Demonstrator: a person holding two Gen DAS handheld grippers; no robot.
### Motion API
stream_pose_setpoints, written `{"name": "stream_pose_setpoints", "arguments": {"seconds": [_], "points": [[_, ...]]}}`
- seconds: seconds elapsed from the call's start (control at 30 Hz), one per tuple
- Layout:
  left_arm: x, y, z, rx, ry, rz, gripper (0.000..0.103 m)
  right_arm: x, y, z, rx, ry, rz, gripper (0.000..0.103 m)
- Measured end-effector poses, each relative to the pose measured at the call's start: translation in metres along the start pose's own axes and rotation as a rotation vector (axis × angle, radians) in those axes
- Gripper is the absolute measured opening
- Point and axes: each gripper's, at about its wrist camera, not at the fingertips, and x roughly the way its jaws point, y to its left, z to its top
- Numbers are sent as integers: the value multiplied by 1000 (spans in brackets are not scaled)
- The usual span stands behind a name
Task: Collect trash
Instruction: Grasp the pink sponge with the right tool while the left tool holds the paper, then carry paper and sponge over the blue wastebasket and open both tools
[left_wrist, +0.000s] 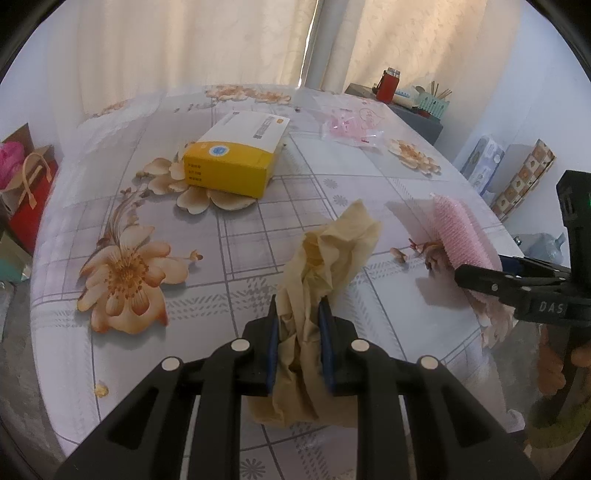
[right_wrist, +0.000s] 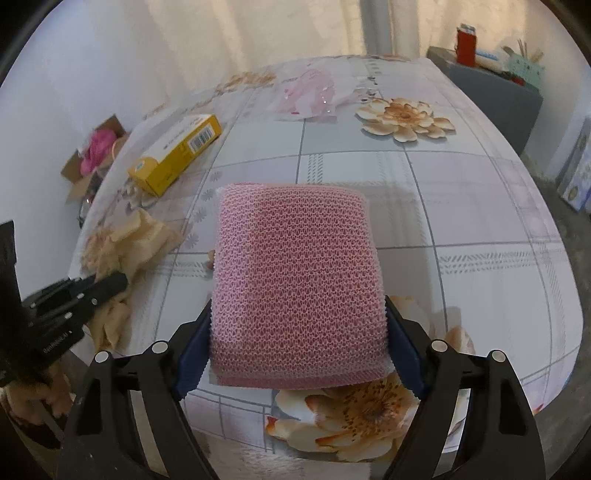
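I have the left gripper (left_wrist: 297, 314) with its jaws pinching a crumpled beige tissue (left_wrist: 328, 258). The tissue stands roughly upright between the jaws, its long axis running forward and away from them, the upper end fanned out ahead of the tips and the lower end hanging behind them. In the right wrist view the same tissue (right_wrist: 129, 240) shows to the left of my right jaws, held by the left gripper (right_wrist: 110, 284).

The right gripper (right_wrist: 297, 332) has its jaws pressed against both side edges of a pink foam net sleeve (right_wrist: 295, 280). The sleeve lies flat across the jaws, its long axis pointing straight ahead from them, the far edge well beyond the tips. From the left wrist view I see it edge-on (left_wrist: 461, 236), off to the right of the left jaws.

Ahead of both jaws, a yellow box (left_wrist: 236, 155) rests on the bench (left_wrist: 110, 184), which carries a grey checked cloth printed with large flowers. Further ahead lies a clear pink plastic wrapper (left_wrist: 351, 125). Pale curtains (left_wrist: 184, 44) hang behind the bench
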Motion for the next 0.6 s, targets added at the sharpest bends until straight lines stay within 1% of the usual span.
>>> {"name": "stream_pose_setpoints", "arguments": {"seconds": [0.2,0.6], "points": [[-2,-9,0,29,-14,22,18,-3,0,-1,31,-8,22,77],[-2,-16,3,52,-22,28,18,-7,0,-2,56,-19,43,77]]}}
